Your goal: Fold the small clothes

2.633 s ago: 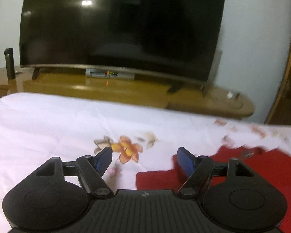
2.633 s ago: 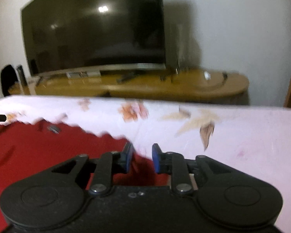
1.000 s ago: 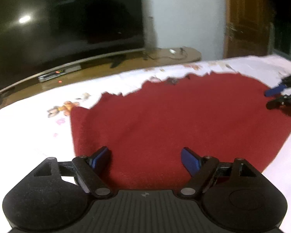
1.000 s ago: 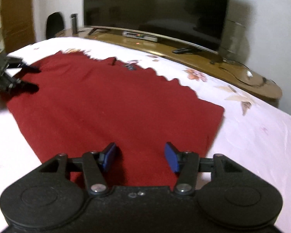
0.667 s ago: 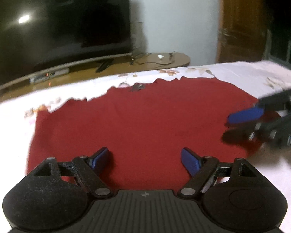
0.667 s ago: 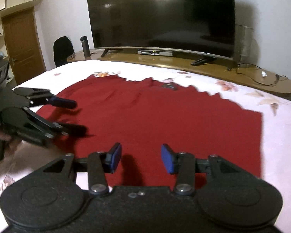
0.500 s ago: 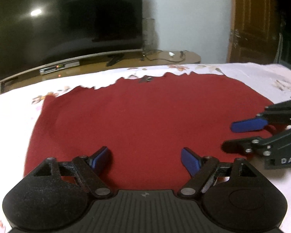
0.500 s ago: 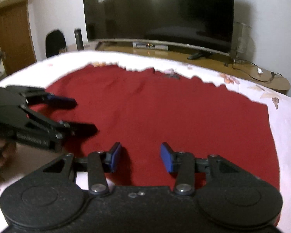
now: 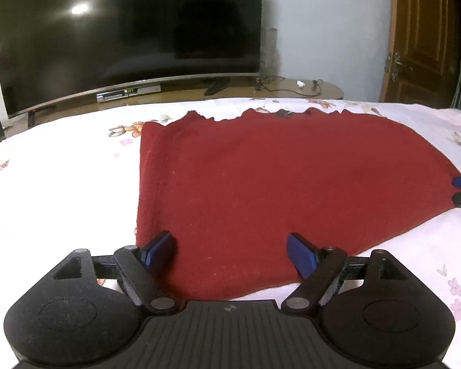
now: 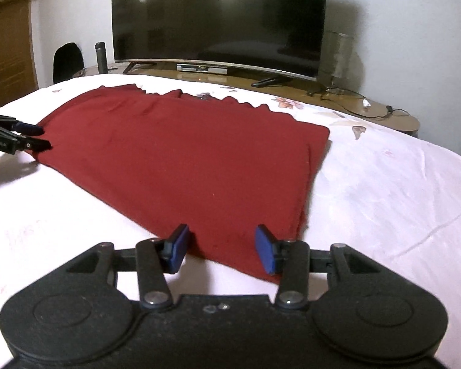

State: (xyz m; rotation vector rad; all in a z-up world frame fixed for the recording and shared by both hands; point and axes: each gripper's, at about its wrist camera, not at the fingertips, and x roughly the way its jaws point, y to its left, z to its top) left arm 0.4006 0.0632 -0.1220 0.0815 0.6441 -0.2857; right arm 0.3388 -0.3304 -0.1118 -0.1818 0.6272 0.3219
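White bedsheet (image 9: 61,190) printed with scattered flowers covers the bed and fills the lower half of both views; behind it a large dark television (image 9: 129,33) stands on a long wooden TV stand (image 10: 292,87), with a set-top box (image 9: 128,93) under the screen and a brown wooden door (image 9: 418,37) at the right of the left wrist view; a black chair (image 10: 67,61) and a dark bottle (image 10: 101,57) sit at the left of the right wrist view.

Spread flat on the sheet lies the red garment (image 9: 276,184), its far edge jagged, its left side a straight folded-looking edge in the left wrist view; in the right wrist view its right side shows a doubled layer along the edge (image 10: 307,178).

At the near left corner of the garment, the left gripper (image 9: 232,252) has its blue pads spread wide apart, both over the red cloth and holding nothing; at the near right corner, the right gripper (image 10: 221,246) is likewise parted, with a narrower gap, its pads either side of the hem and nothing pinched between them; each gripper's tips also show at the far edge of the other's view, just beside the garment's side corner.
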